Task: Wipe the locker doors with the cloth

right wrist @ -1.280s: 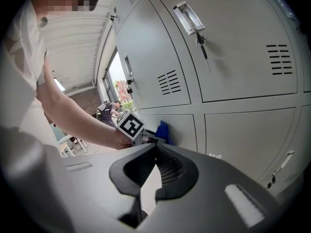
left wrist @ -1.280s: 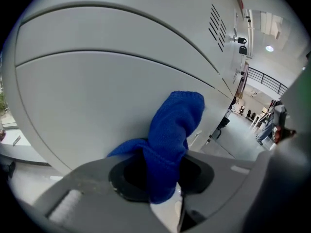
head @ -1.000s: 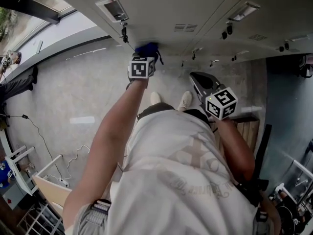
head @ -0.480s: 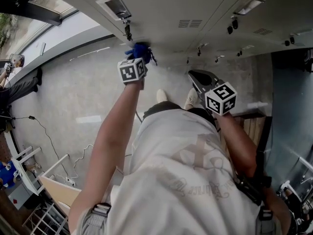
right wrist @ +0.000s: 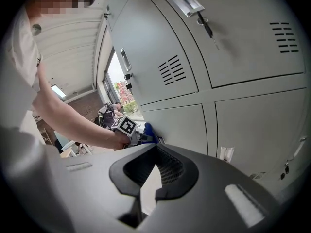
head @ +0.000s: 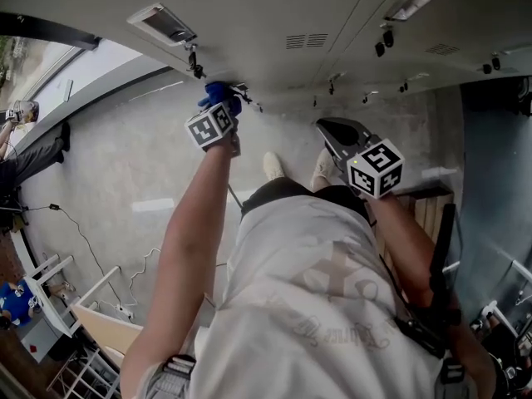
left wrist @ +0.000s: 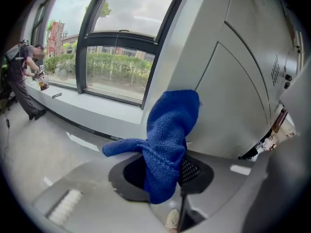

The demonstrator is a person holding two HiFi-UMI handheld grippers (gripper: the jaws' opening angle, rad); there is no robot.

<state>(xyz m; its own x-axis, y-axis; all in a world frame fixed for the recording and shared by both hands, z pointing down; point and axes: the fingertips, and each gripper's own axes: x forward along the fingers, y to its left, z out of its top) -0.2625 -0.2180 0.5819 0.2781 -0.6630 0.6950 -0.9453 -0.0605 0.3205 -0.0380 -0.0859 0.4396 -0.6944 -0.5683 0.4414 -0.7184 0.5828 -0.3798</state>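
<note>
Your left gripper [head: 224, 106] was clamped on the blue cloth [left wrist: 170, 135], with the fabric bunched between its jaws and a loose flap hanging out to one side. You held it out at arm's length, low on the bank of grey locker doors [right wrist: 243, 42], at the end nearest the window [left wrist: 116, 57]. The cloth's upper fold lay at a door's edge and looked to be touching the metal, though I could not be sure of the contact. In the head view the cloth [head: 218, 94] sat just below a lock with a key [head: 193, 61] hanging from it.

Your right gripper [right wrist: 154, 169] hung back near your body, pointed at the doors but well apart from them. Its jaws met at the tips with nothing between them, and it took no part in the wiping.

As for progress, I judged the wiping to be under way, not finished. You had the cloth working at one door at the window end. The doors showed no streaks, damp patches or dirt, so nothing told me which had been wiped. The upper doors with the vent slots [right wrist: 171, 69], and the doors in front of your right gripper, were likely left to do.
</note>
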